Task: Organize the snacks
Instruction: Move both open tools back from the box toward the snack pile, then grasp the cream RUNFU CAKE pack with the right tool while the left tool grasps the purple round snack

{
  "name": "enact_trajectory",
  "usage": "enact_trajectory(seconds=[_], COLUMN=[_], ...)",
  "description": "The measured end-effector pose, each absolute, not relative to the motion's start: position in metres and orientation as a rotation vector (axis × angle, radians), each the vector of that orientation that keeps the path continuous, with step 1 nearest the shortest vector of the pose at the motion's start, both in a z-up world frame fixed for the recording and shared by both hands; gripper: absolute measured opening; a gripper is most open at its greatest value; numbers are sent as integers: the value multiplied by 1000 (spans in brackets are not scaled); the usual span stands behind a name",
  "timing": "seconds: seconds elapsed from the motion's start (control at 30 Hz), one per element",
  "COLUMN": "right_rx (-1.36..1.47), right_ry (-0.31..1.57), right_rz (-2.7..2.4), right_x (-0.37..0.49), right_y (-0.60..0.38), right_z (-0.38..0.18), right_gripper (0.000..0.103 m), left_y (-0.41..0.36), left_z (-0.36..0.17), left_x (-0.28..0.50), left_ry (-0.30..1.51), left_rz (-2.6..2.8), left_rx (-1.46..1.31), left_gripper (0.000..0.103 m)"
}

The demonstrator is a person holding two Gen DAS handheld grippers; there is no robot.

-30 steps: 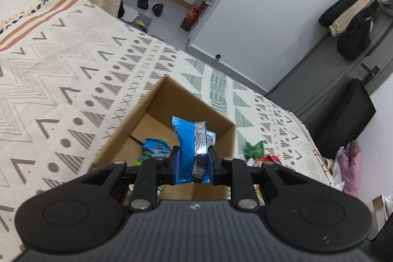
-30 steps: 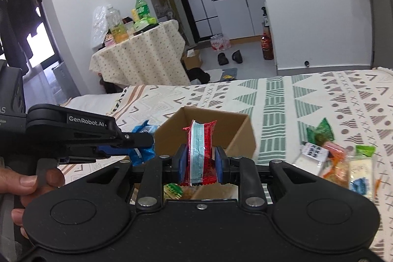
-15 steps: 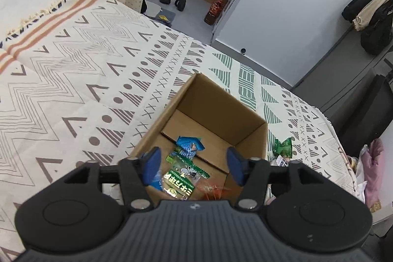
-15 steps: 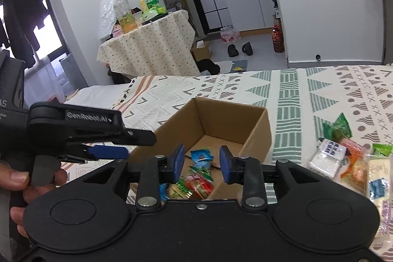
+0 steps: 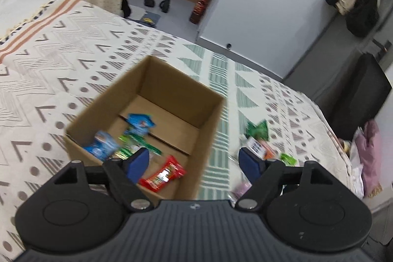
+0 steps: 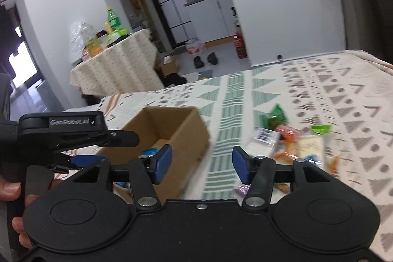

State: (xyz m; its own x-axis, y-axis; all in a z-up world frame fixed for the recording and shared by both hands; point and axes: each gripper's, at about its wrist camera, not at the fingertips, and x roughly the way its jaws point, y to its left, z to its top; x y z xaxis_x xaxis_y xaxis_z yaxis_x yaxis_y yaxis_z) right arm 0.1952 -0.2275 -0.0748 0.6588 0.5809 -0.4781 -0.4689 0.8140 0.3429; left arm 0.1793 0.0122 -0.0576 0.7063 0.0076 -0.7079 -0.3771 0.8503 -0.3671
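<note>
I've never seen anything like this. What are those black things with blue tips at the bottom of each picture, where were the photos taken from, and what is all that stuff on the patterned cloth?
No robot here: a person holds two hand-held grabbers, each with a camera that looks out along its two fingers. One picture comes from the left gripper, the other from the right gripper, which also sees the left one from the side, with the person's hand on it. The blue tips are finger pads. Both grippers are open and hold nothing. On the patterned cloth stands an open cardboard box with several snack packets inside, among them a red packet. More loose snacks lie beside the box, not yet sorted.
</note>
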Motion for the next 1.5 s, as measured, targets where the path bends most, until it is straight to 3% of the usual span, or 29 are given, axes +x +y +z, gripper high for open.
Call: enact_trajectory(seconds=[0.43,1.5], right_rx=[256,194], right_ry=[608,777], right_rz=[519,431], right_x=[194,237], right_y=[-279,-315], right_z=[-93,-152], right_gripper=[68,68], left_y=[-34,-101], left_z=[-58,-158], left_x=[179,252], left_ry=[769,931], left_rz=[208,113], left_rx=[-463,-408], left_gripper=[82,82])
